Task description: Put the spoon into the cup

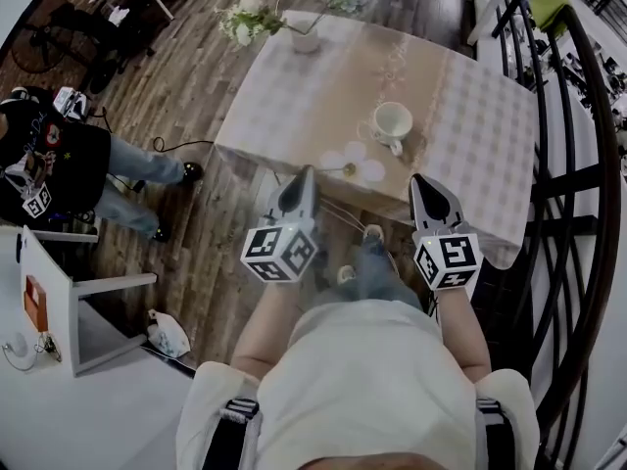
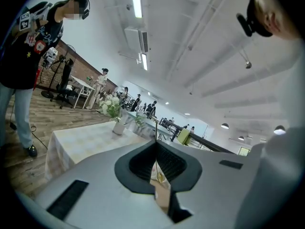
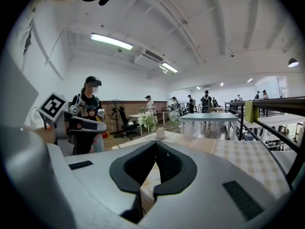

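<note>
Wearer's pale top (image 1: 362,399) fills bottom of head view. L gripper (image 1: 306,170) and R gripper (image 1: 419,178) are side by side, pointing at checked table (image 1: 470,135). Both are clenched w/ nothing gripped. Gold spoon (image 1: 338,170) lies on table nr front edge, beside L tips in picture. White cup (image 1: 394,121) stands upright beyond it, apart.

Left gripper view: jaws together. Gold bowl of spoon (image 2: 160,177) shows through gap behind tips.

Right gripper view: jaws together, empty, table beyond.

- No word, number or brand can be read anywhere.
- The left gripper (image 1: 305,171) and right gripper (image 1: 420,179) bear only black-and-white square markers.
- The print on the black shirt (image 1: 59,160) at far left is too small to read.
</note>
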The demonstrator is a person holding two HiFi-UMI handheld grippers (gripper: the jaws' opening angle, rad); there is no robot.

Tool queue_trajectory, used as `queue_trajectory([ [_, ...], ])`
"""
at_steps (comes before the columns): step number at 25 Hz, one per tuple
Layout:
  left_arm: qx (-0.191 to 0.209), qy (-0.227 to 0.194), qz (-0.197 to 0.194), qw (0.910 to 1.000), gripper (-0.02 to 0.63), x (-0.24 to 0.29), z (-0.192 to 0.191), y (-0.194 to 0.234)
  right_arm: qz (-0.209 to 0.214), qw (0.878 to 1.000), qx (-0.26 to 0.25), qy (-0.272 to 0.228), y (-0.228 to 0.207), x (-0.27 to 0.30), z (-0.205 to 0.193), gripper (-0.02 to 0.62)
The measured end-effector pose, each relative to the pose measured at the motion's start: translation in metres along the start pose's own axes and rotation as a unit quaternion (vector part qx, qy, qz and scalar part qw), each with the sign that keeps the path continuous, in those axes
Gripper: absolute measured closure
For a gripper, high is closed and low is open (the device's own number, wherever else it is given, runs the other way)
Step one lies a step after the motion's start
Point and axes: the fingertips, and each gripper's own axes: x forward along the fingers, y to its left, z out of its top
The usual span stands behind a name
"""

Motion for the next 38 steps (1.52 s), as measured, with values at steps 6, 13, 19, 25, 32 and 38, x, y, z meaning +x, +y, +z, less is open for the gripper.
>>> queue_trajectory([
  [6, 0.007, 0.008, -0.011, 0.9999, 0.601, 0.033, 0.004, -0.008, 0.000, 1.000, 0.004, 0.001, -0.020, 0.018, 0.003, 0.595],
  [13, 0.004, 0.023, -0.023, 0.9994, 0.601, 0.074, -0.001, -0.018, -0.006, 1.000, 0.010, 0.010, -0.050, 0.038, 0.000, 0.595],
  [19, 0.000, 0.035, -0.031, 0.9989, 0.601, 0.105, -0.009, -0.019, -0.012, 0.999, 0.020, 0.022, -0.065, 0.050, -0.012, 0.595],
  [25, 0.004, 0.056, -0.037, 0.9978, 0.601, 0.138, -0.025, -0.021, -0.013, 0.999, 0.033, 0.034, -0.077, 0.063, -0.025, 0.595],
  [32, 0.011, 0.086, -0.039, 0.9955, 0.601, 0.173, -0.049, -0.018, -0.016, 0.998, 0.046, 0.043, -0.089, 0.077, -0.033, 0.595],
  [38, 0.021, 0.113, -0.040, 0.9925, 0.601, 0.197, -0.072, -0.014, -0.020, 0.997, 0.051, 0.051, -0.102, 0.088, -0.040, 0.595],
])
